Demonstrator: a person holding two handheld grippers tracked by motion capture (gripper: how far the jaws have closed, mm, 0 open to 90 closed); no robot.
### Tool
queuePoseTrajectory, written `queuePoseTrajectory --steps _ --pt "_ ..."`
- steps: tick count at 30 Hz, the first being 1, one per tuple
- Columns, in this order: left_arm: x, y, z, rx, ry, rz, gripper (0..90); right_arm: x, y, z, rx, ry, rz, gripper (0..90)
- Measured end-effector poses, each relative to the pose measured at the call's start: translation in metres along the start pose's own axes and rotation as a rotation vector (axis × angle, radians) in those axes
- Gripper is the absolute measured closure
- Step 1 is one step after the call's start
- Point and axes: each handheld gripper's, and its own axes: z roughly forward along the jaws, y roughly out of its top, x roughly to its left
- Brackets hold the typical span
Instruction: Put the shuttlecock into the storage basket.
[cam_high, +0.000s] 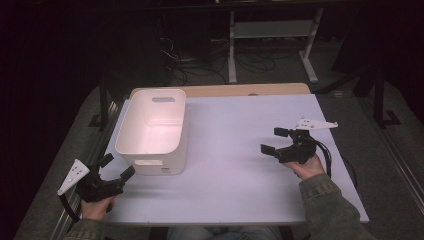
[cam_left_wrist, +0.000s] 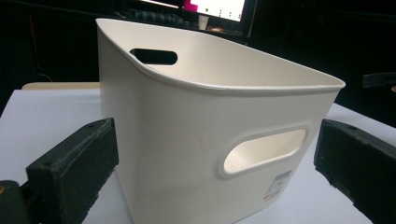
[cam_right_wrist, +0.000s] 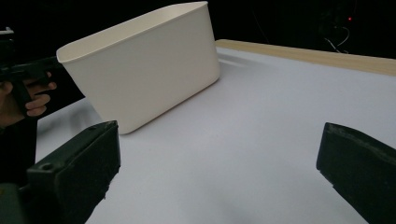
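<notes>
A white plastic bin (cam_high: 152, 131) with handle slots stands on the left half of the white table (cam_high: 240, 165); nothing lies inside it as far as the high view shows. My left gripper (cam_high: 117, 167) is open at the table's front left corner, just short of the bin's near end wall (cam_left_wrist: 210, 154), whose handle slot lies between the jaws' line of sight. My right gripper (cam_high: 274, 140) is open over the right side of the table, jaws pointing left toward the bin (cam_right_wrist: 144, 70) with bare table between.
A wooden strip (cam_high: 240, 90) runs along the table's far edge. Beyond it are a desk frame (cam_high: 272, 40) and cables on the floor. A metal rail (cam_high: 85, 185) borders the table's left side. A hand holding the left gripper (cam_right_wrist: 23, 93) appears in the right gripper view.
</notes>
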Motion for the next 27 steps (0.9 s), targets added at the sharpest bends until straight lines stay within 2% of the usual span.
queuePoseTrajectory --steps 3,15,21,24,27 --pt "0.0 0.0 0.0 -0.001 0.001 -0.001 0.0 -0.001 -0.005 -0.006 0.001 -0.014 -0.001 0.0" --pt "-0.001 0.0 0.0 -0.001 0.001 -0.007 0.0 -0.006 -0.024 -0.029 -0.06 -0.086 -0.016 0.0" --pt "0.0 0.0 0.0 -0.002 0.003 -0.008 0.0 -0.007 -0.031 -0.039 -0.073 -0.103 -0.017 0.0" --pt "0.0 0.0 0.0 0.0 0.001 -0.003 0.0 -0.008 -0.035 -0.044 -0.083 -0.12 -0.033 0.0" --pt "-0.001 0.0 0.0 0.001 0.003 -0.018 0.0 -0.007 -0.037 -0.047 -0.087 -0.125 -0.03 0.0"
